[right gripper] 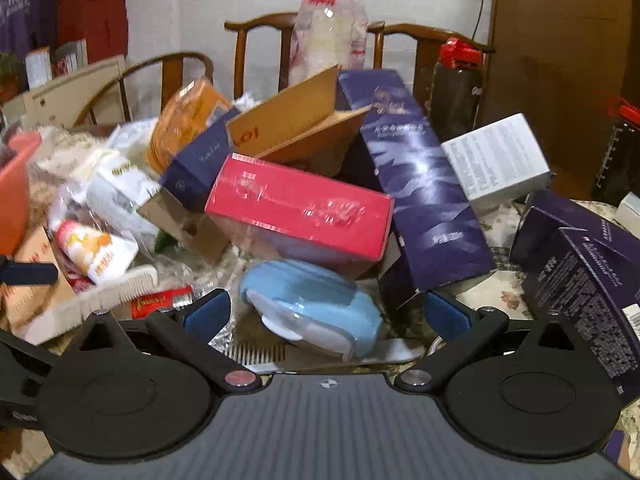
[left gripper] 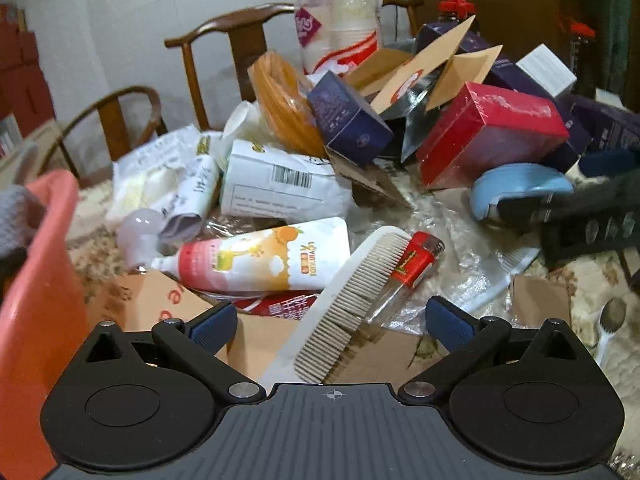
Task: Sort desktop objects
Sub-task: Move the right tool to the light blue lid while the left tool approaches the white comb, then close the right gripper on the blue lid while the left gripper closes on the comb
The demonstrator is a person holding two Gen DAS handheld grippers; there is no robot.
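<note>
The left gripper (left gripper: pixel 332 320) stands wide open around one white comb (left gripper: pixel 344 304), whose long axis runs diagonally away toward the red lighter (left gripper: pixel 416 264) (teeth facing right). The right gripper (right gripper: pixel 326 312), equally wide and empty, hovers over one blue case (right gripper: pixel 316 304) lying near the table's front edge.

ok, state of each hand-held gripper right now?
Left hand-held gripper: open, holding nothing, white plastic comb between its fingers.
Right hand-held gripper: open, holding nothing.

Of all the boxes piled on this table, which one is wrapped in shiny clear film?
The red box, lying on its side mid-pile above the blue case. Its film glints with reflections; the dark purple boxes and the white box around it are bare printed card.
</note>
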